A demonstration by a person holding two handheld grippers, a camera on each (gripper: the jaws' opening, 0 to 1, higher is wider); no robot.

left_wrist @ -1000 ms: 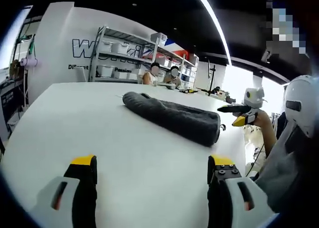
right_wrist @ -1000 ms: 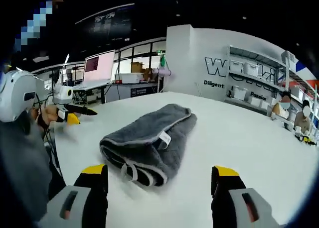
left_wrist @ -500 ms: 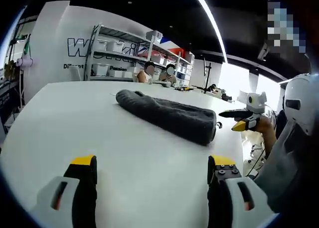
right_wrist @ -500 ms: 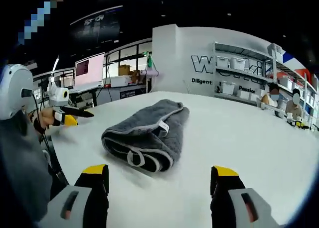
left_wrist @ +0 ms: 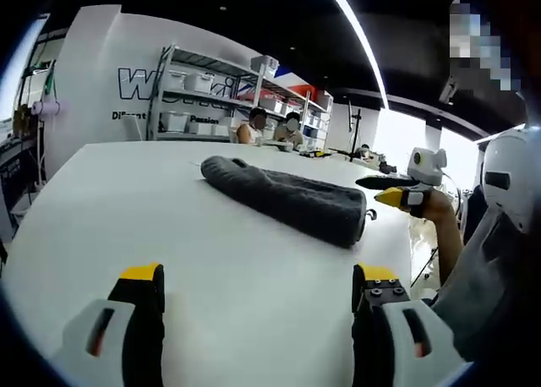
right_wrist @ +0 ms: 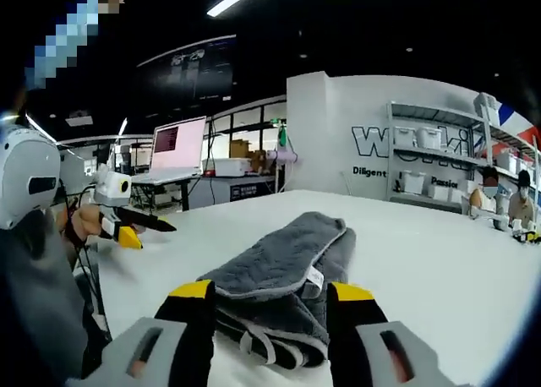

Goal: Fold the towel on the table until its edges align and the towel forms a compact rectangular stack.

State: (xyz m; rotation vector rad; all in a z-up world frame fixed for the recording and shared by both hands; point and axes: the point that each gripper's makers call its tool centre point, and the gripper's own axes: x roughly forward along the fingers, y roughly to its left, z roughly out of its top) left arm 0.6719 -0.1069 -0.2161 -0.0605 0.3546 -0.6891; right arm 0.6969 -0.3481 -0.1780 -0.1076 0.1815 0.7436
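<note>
On the white table [left_wrist: 169, 226] the folded grey towel [right_wrist: 283, 277] is lying, soft and floppy, best pinched at a hemmed corner; left gripper [left_wrist: 258, 307] and right gripper [right_wrist: 266, 315] are hovering agape, empty.

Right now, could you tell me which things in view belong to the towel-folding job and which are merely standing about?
Belong to the job:
- grey towel, folded
- white table
- left gripper
- right gripper

Just standing about:
- shelving with bins
- laptop
- people seated by the shelving
</note>
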